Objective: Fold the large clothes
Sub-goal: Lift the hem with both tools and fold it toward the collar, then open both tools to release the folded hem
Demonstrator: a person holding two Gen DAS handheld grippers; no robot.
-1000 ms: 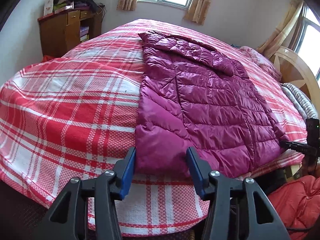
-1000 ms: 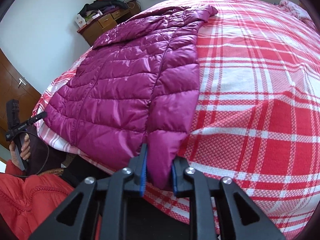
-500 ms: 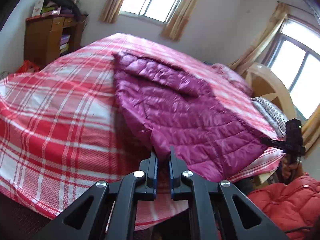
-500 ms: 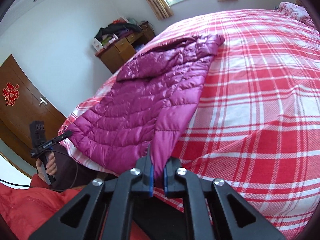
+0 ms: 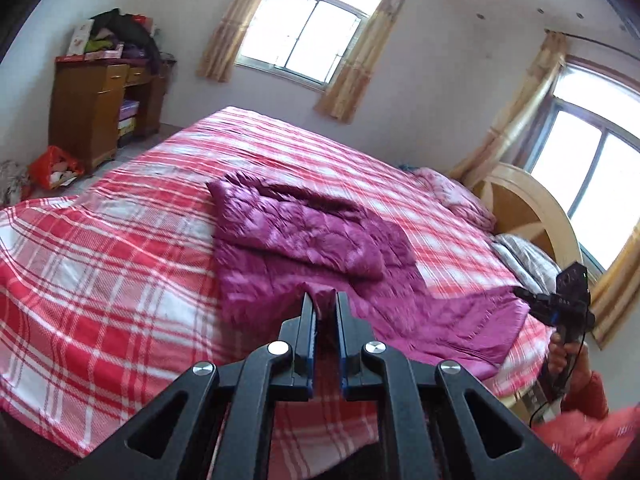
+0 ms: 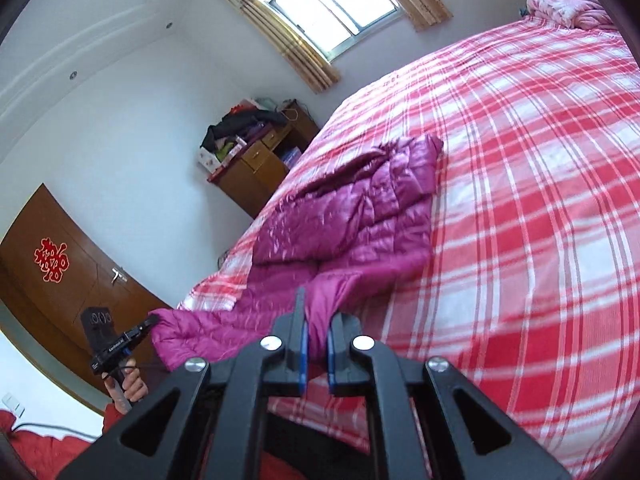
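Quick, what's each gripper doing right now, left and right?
Left gripper: closed, holding the hem of the purple puffer jacket.
Right gripper: closed, holding the jacket's other hem corner.

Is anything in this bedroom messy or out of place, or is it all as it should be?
Only small things. The magenta puffer jacket lies rumpled across the red plaid bedspread because each hand-held gripper pinches its near edge. Clothes and boxes are heaped untidily on the wooden desk, and a red bag sits on the floor beside it.

Bare plaid bedspread [image 5: 100,280] flanks the jacket [image 5: 304,236]; headboard [image 5: 532,204] blocks beyond.
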